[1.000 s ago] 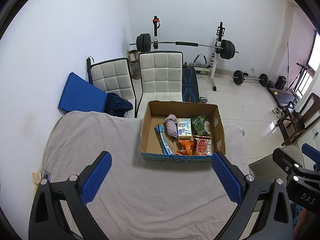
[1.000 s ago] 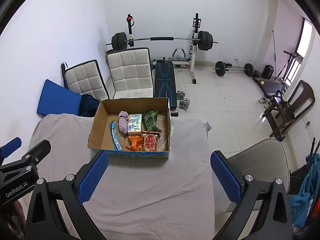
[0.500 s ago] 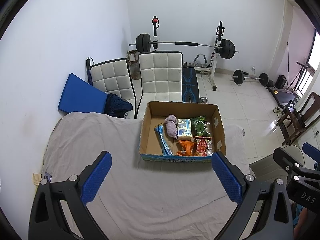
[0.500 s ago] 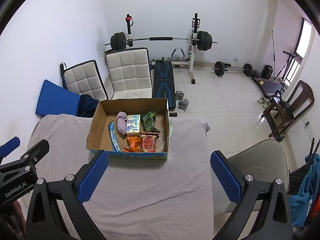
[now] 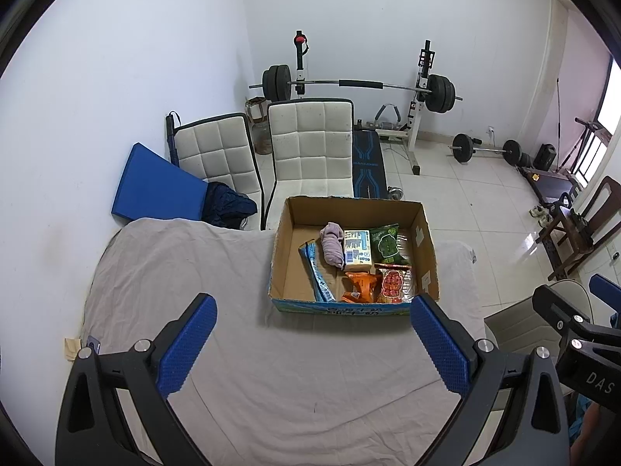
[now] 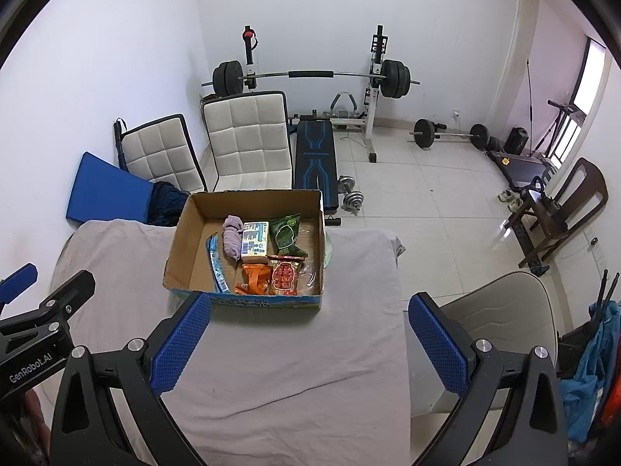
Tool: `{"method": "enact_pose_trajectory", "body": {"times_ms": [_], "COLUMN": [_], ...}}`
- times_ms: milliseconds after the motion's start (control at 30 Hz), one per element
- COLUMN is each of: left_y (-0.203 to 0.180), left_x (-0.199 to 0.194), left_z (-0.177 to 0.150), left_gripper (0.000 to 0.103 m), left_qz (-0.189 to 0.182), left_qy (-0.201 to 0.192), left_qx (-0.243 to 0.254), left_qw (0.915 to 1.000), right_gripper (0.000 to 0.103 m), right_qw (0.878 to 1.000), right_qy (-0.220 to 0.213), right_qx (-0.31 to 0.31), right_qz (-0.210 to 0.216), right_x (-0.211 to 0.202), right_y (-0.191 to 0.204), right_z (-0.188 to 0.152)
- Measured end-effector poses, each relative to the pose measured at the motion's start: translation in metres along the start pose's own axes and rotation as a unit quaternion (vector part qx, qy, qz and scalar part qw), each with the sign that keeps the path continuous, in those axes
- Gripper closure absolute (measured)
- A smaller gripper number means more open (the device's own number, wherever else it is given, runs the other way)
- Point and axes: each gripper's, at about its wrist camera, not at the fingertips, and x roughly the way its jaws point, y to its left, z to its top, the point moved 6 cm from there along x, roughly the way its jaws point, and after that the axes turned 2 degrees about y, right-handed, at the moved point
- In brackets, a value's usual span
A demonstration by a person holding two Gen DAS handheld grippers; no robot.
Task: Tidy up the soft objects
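Soft packets and a rolled lilac cloth (image 5: 333, 247) lie in an open cardboard box (image 5: 281, 260) on the far right part of the table (image 5: 174, 272), which is draped in a grey sheet. Beside the cloth sit a blue strip pack (image 5: 316, 272) on its left and a pale box pack (image 5: 357, 250), a green bag (image 5: 388, 244), an orange pouch (image 5: 359, 285) and a red snack bag (image 5: 392, 283) to its right. Left gripper (image 5: 310, 343) and right gripper (image 6: 308, 339) hover over the near sheet, jaws wide apart, holding nothing. White chairs (image 6: 248, 143) stand beyond.
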Motion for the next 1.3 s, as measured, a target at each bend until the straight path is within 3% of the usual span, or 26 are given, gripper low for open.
{"method": "enact_pose_trajectory", "body": {"times_ms": [1300], "left_y": [-0.0039], "left_x": [-0.0018], "left_z": [0.0022], "left_gripper": [0.001], "left_qz": [-0.004], "left_qy": [0.001], "left_qx": [0.009], "left_qw": [0.9999], "right_gripper": [0.000], "right_qw": [1.000], "right_qy": [-0.002], "right_qx": [0.003], "right_qz": [-0.008], "right_x": [-0.0011], "right_y": [-0.0053], "right_z": [-0.0041]}}
